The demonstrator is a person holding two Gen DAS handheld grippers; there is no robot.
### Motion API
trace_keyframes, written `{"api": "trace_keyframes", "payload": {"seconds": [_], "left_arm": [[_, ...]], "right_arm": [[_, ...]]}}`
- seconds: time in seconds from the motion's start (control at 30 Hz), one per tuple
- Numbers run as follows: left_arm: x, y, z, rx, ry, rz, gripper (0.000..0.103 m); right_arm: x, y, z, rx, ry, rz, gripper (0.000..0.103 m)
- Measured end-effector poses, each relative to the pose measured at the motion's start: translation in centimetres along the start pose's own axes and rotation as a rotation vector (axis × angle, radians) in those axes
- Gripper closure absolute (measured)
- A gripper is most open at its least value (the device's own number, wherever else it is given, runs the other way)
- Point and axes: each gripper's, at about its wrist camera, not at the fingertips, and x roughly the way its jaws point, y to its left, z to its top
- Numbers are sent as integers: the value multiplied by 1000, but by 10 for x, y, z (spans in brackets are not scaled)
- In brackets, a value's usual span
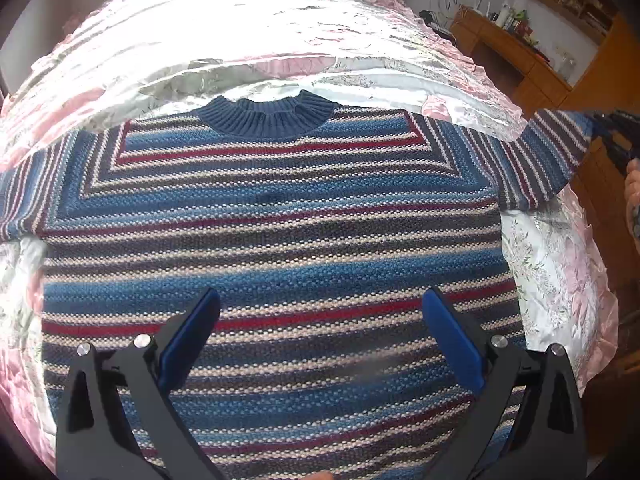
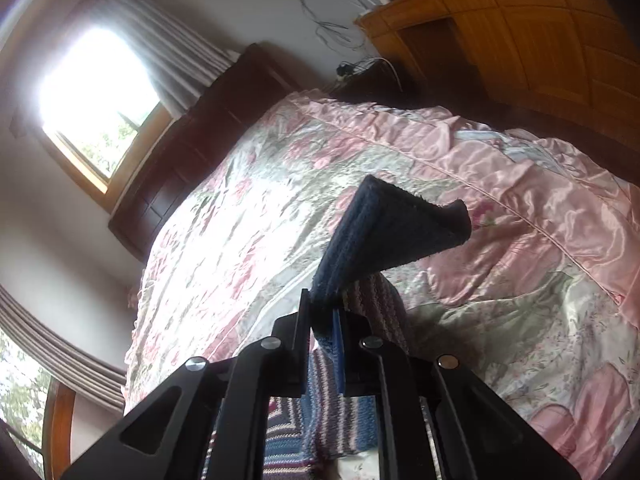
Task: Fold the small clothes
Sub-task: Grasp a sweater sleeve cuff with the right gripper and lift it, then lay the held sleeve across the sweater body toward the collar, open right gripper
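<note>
The left gripper point(image 1: 320, 344) hangs over the lower body of the striped sweater point(image 1: 272, 240), its blue-padded fingers point(image 1: 192, 336) spread wide with nothing between them; whether the tips touch the knit cannot be told. The right gripper point(image 2: 322, 320) has its fingers pressed together on the navy cuff point(image 2: 384, 232) of the sweater's sleeve, and the cuff stands up beyond the tips while striped knit trails below.

In the left wrist view that sleeve point(image 1: 552, 152) is lifted off to the right edge of the bed. The sweater lies flat and face-up, its navy collar point(image 1: 268, 116) on the far side and the other sleeve running out to the left. A strip of bare quilt shows on each side of the body, and much more beyond the collar.

The surface is a shiny pink and white floral quilt point(image 2: 520, 208). Farther off stand a dark headboard point(image 2: 192, 140), a bright curtained window point(image 2: 96, 92) and a wooden cabinet point(image 2: 500, 40) along the wall.
</note>
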Motion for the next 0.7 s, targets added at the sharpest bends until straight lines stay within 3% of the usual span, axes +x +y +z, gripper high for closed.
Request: {"api": "trace_keyframes", "payload": {"seconds": [0.3, 0.53, 0.7], "left_arm": [[-29, 19, -8, 81, -85, 127, 3], [-36, 35, -14, 100, -113, 172, 3], [-37, 46, -16, 85, -116, 178, 3]], "right_arm": [[26, 124, -66, -259, 43, 21, 94], [78, 178, -135, -385, 150, 14, 94], [116, 201, -196, -514, 229, -56, 94]]}}
